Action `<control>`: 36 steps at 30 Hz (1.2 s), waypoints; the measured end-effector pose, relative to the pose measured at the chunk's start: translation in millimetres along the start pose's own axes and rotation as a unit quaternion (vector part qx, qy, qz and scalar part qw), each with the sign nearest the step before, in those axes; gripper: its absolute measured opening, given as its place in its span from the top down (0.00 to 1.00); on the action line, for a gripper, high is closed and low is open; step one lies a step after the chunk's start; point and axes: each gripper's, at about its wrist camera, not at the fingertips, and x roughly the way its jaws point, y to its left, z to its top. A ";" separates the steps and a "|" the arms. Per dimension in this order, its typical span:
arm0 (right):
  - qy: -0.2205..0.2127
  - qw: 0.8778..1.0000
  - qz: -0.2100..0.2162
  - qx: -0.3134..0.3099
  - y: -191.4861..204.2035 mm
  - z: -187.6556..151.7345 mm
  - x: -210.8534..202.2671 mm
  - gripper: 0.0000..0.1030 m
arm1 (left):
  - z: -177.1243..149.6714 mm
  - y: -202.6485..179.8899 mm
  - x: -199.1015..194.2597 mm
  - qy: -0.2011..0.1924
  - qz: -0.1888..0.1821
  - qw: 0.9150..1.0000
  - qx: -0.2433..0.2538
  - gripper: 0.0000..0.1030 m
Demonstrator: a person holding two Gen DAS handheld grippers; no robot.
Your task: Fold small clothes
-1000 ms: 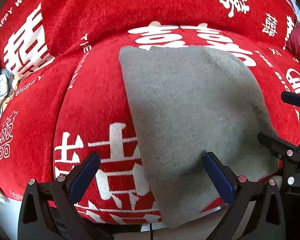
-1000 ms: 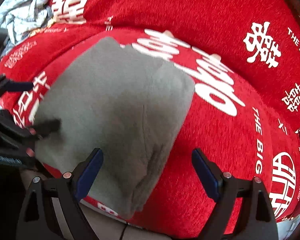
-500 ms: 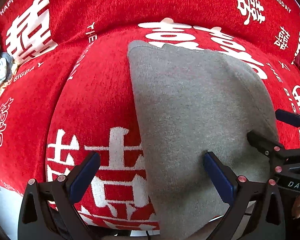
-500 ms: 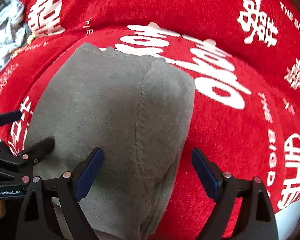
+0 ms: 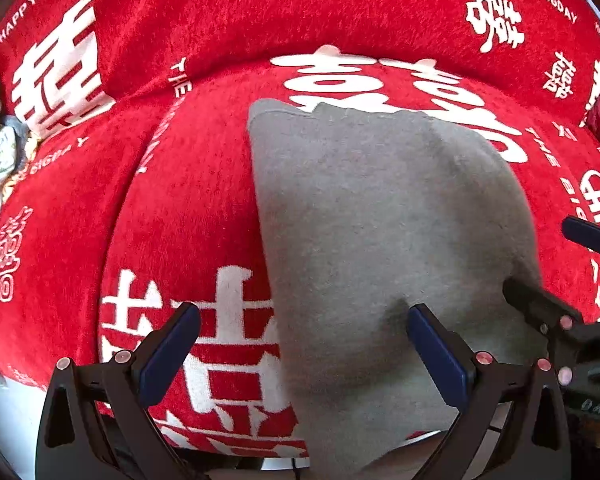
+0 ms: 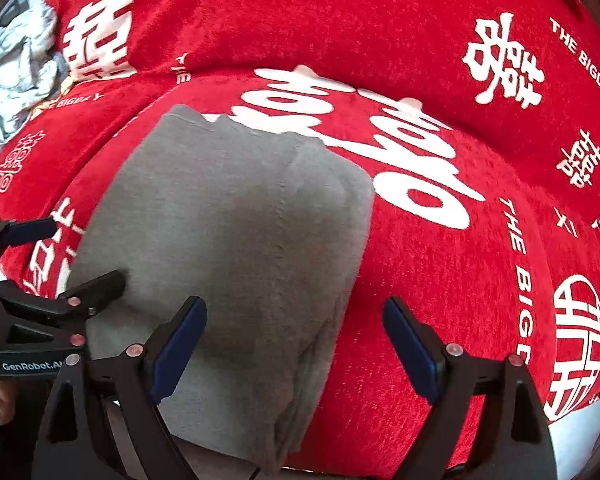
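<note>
1. Grey knit garment (image 5: 380, 232) lies folded flat on a red sofa cover (image 5: 188, 208) printed with white characters and "THE BIGDAY" text; its near end hangs over the front edge of the seat cushion.
2. Same garment in the right wrist view (image 6: 228, 240): a vertical seam runs down it, layered edges are bunched along its right side, and its far top edge is uneven, lying on a large white character.
3. Left gripper (image 5: 304, 344): jaws wide apart, nothing between them. Its right blue pad (image 5: 432, 352) rests on or just above the grey fabric, can't tell which; its left pad (image 5: 168, 352) is over bare red cover beside the garment's left edge.
4. Right gripper (image 6: 296, 344): jaws wide apart, holding nothing. Left pad (image 6: 180, 348) over the grey fabric, right pad (image 6: 412, 352) over red cover, apart from the garment's right edge.
5. In the left wrist view the right gripper enters from the right edge, one black finger (image 5: 536, 308) touching or just over the garment's right margin.
6. In the right wrist view the left gripper enters from the left, one black finger (image 6: 96, 288) at the garment's left margin.
7. Crumpled pale cloth pile (image 6: 16, 64) at the far left of the sofa, well apart from the grey garment.
</note>
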 end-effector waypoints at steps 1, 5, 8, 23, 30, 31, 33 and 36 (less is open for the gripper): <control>0.004 1.000 0.001 -0.002 1.4 0.1 1.7 0.11 | 0.8 0.3 1.8 0.004 -0.001 1.000 -0.002 0.00; 0.012 1.000 0.003 -0.008 5.1 -1.0 5.2 0.11 | 1.2 7.6 10.9 0.020 -0.003 1.000 -0.018 0.00; 0.022 1.000 0.014 -0.012 6.9 -1.8 8.9 0.11 | 0.3 8.3 15.2 0.026 -0.010 0.999 -0.022 0.00; 0.049 0.998 0.024 -0.020 14.2 -8.8 31.4 0.11 | -1.3 13.1 25.0 0.041 -0.052 0.997 -0.043 0.00; 0.049 0.998 0.028 -0.016 12.4 -9.6 32.5 0.10 | -4.2 22.3 32.1 0.049 -0.099 0.991 -0.078 0.00; 0.049 0.998 0.029 -0.015 12.1 -9.7 32.9 0.10 | -4.3 22.5 32.5 0.050 -0.101 0.990 -0.080 0.00; 0.049 0.998 0.029 -0.014 11.6 -9.8 33.5 0.09 | -3.8 22.0 33.0 0.053 -0.102 0.990 -0.079 0.00; 0.049 0.998 0.029 -0.013 11.4 -9.8 34.4 0.09 | -3.0 20.8 32.0 0.052 -0.098 0.991 -0.075 0.00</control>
